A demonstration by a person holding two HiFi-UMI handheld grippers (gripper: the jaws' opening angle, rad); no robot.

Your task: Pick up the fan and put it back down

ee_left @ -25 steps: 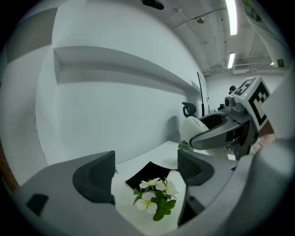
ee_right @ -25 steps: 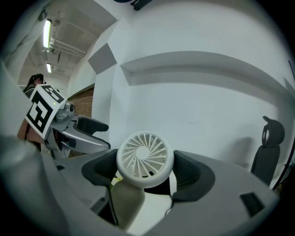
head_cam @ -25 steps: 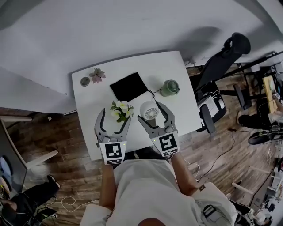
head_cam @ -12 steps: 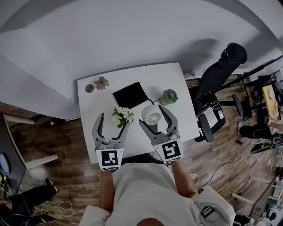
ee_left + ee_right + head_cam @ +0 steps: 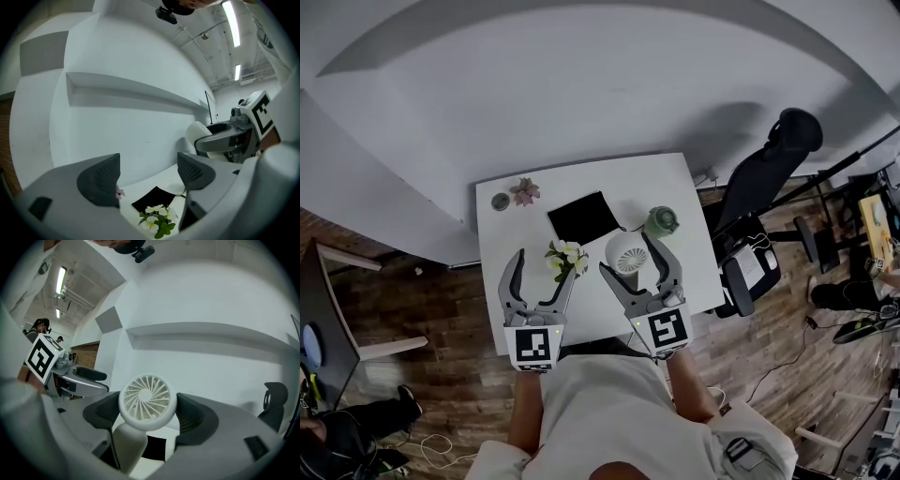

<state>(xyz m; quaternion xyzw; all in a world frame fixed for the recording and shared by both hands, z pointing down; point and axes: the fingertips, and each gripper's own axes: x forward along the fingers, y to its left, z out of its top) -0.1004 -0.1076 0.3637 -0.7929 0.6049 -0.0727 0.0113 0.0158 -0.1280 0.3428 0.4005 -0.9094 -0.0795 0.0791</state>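
Note:
The white fan hangs above the white table, with my right gripper shut on it. In the right gripper view its round grille sits squeezed between the two dark pads, and its stem hangs down at the lower left. My left gripper is held beside it at about the same height. Its jaws are closing with nothing between them. The left gripper view shows the fan in the right gripper off to the right.
On the table lie a sprig of white flowers, a black pouch, a green teapot, a pink succulent and a small round pot. A black office chair stands to the right. A white wall lies behind.
Both grippers have risen above the table, the right one carrying the fan up with it. The left jaws have narrowed.

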